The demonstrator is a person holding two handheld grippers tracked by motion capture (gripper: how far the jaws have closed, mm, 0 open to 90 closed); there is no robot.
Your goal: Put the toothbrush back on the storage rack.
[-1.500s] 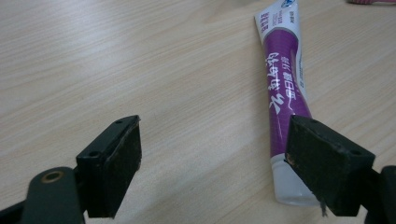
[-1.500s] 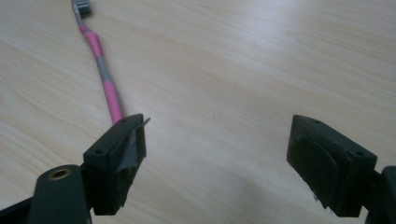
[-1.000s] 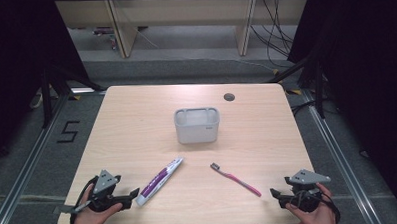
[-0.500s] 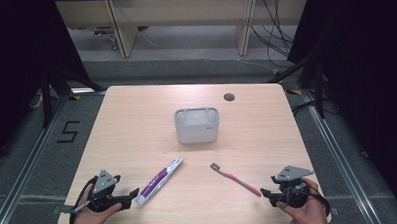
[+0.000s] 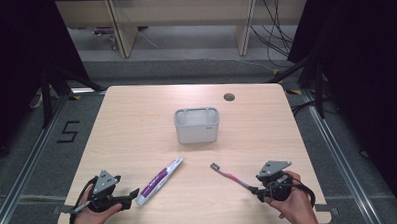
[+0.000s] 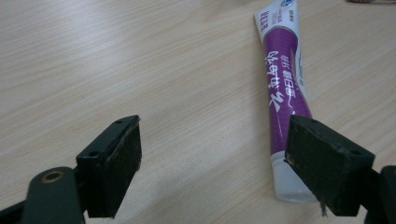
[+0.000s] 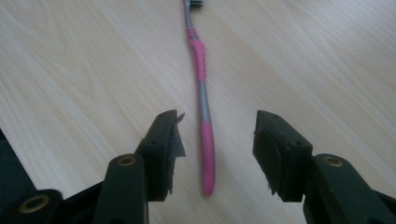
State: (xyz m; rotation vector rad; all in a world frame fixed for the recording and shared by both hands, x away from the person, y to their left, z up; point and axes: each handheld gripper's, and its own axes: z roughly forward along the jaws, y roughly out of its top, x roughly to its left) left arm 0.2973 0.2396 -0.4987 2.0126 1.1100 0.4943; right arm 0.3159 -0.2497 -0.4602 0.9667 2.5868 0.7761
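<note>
Light wooden table (image 5: 137, 129); grey container (image 5: 197, 125) near centre. Right gripper (image 7: 217, 140) at near right edge, jaws spread to either side of the pink toothbrush (image 7: 201, 93) handle end; neither jaw touches it. Toothbrush lies flat, bristle head pointing away toward the table's middle. Left gripper (image 6: 212, 154) at near left edge, jaws spread wide over bare wood. Purple toothpaste tube (image 6: 282, 84) lies flat, its white cap end just beside the right-hand jaw of the left gripper view, outside the gap.
</note>
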